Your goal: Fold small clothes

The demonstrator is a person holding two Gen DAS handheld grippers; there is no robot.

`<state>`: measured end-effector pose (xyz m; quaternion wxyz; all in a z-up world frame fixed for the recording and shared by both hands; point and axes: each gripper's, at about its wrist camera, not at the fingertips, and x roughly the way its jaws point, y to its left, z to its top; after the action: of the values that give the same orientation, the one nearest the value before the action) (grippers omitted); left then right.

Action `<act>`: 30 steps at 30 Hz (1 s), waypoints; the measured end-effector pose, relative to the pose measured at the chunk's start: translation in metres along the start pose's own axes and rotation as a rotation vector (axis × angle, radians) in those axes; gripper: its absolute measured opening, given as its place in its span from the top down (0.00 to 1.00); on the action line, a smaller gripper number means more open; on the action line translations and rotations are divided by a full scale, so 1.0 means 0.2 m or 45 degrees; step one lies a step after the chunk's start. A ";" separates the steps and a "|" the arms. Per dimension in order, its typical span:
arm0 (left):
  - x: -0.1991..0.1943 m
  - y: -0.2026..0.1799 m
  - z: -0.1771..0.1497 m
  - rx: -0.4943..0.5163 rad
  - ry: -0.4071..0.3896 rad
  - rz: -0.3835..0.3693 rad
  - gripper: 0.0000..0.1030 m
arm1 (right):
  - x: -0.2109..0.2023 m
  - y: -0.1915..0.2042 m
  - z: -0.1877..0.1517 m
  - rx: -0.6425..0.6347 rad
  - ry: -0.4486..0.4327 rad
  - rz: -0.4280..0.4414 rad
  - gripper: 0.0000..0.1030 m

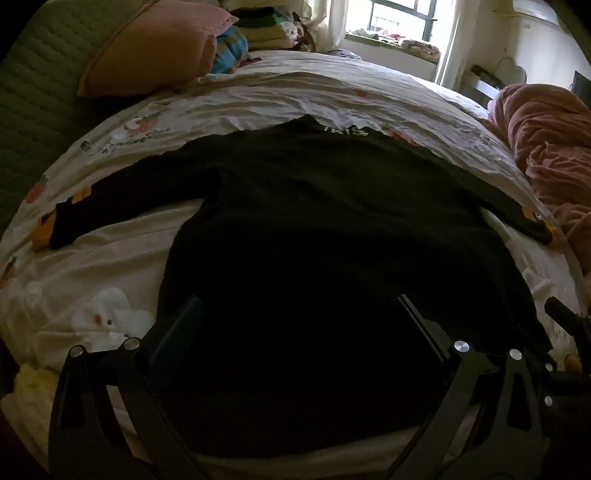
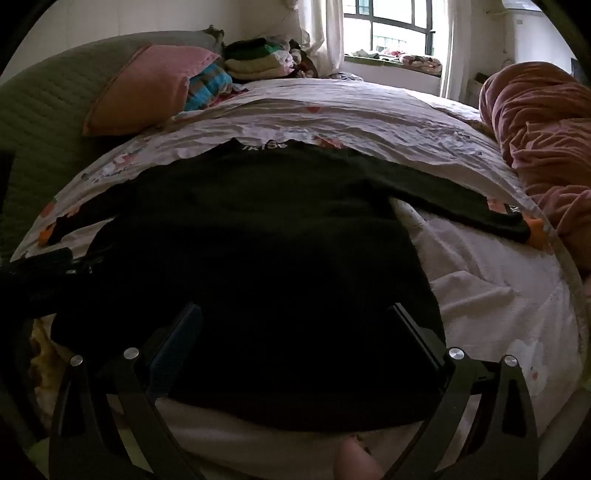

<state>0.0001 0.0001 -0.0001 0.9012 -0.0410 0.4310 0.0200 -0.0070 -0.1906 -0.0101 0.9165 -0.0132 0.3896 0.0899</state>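
A black long-sleeved top lies flat on the bed, collar with white lettering at the far side, both sleeves spread out to left and right. It also shows in the right wrist view. My left gripper is open, its fingers wide apart above the top's near hem, holding nothing. My right gripper is open too, fingers apart over the hem's right part, holding nothing. The left gripper's body shows at the left edge of the right wrist view.
The bed has a white floral sheet. A pink pillow and a stack of folded clothes lie at the far left. A bunched pink blanket lies at the right. A window is behind the bed.
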 end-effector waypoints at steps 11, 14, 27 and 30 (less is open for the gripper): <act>-0.01 -0.02 -0.02 0.008 -0.011 -0.003 0.08 | 0.00 0.00 -0.01 0.004 -0.009 -0.021 0.04; -0.01 -0.02 -0.02 0.007 -0.010 -0.005 0.08 | 0.00 0.00 -0.01 0.013 -0.002 -0.025 0.04; 0.00 0.01 0.00 0.006 -0.008 -0.011 0.08 | 0.01 -0.01 0.00 0.007 0.010 -0.025 0.04; 0.00 0.01 0.00 0.006 -0.008 -0.011 0.08 | 0.01 -0.01 0.00 0.006 0.008 -0.028 0.04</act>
<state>-0.0011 0.0020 0.0001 0.9027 -0.0407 0.4281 0.0154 -0.0063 -0.1916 -0.0121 0.9162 -0.0157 0.3926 0.0791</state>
